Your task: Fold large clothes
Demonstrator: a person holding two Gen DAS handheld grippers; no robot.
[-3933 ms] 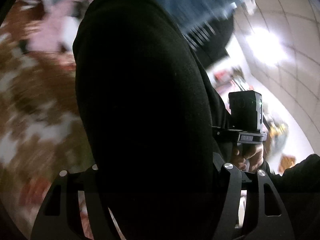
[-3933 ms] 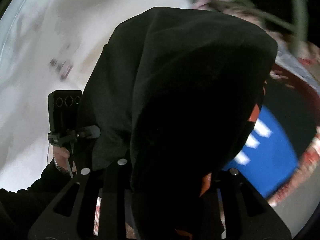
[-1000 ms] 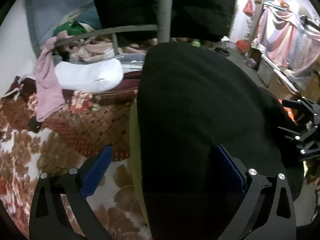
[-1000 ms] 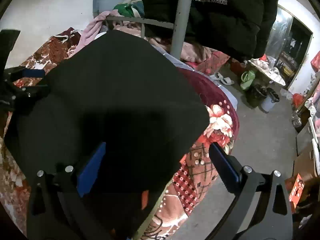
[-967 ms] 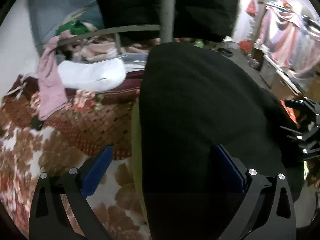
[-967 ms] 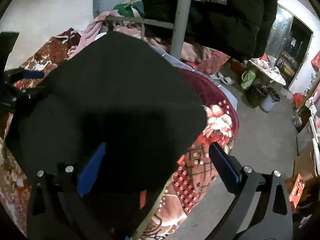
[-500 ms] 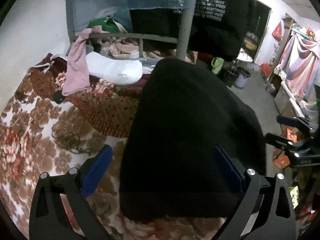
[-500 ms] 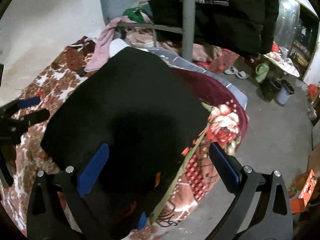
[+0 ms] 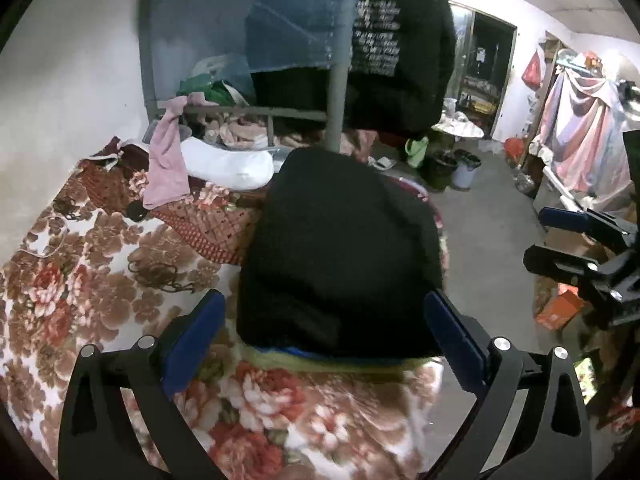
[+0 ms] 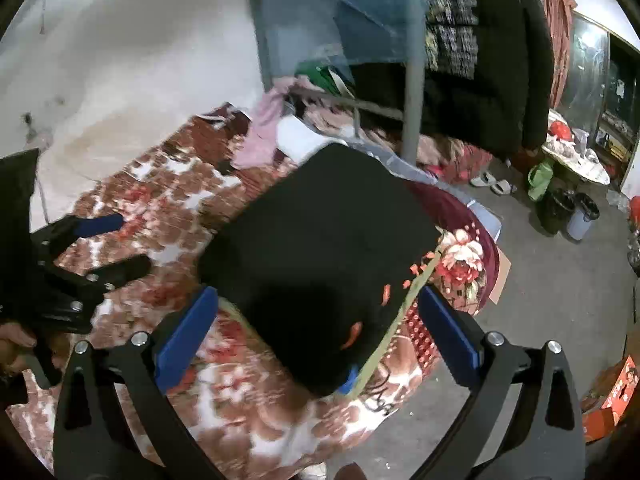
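We are looking down at a folded black fabric garment, which is lying flat in a thick rectangular bundle on the floral brown-and-red plush blanket that is covering the bed. The bundle is sitting at the right edge of the bed, with a strip of yellow-green trim and a bit of blue showing beneath its near edge.

Our left gripper is hovering just above the near end of the garment with its blue-padded fingers spread wide, one on either side of the bundle, and it is holding nothing. Our right gripper is doing the same in its own view: its jaws are standing wide apart over the near right corner of the bundle, gripping nothing. In the right wrist view the left gripper is showing at the left, over the blanket and apart from the garment; in the left wrist view the right gripper is showing at the right, out over the grey concrete floor.

At the far end of the bed a white pillow and a pink cloth are lying near a grey metal bed post. A black jacket with pale printed lettering is hanging beside the post.
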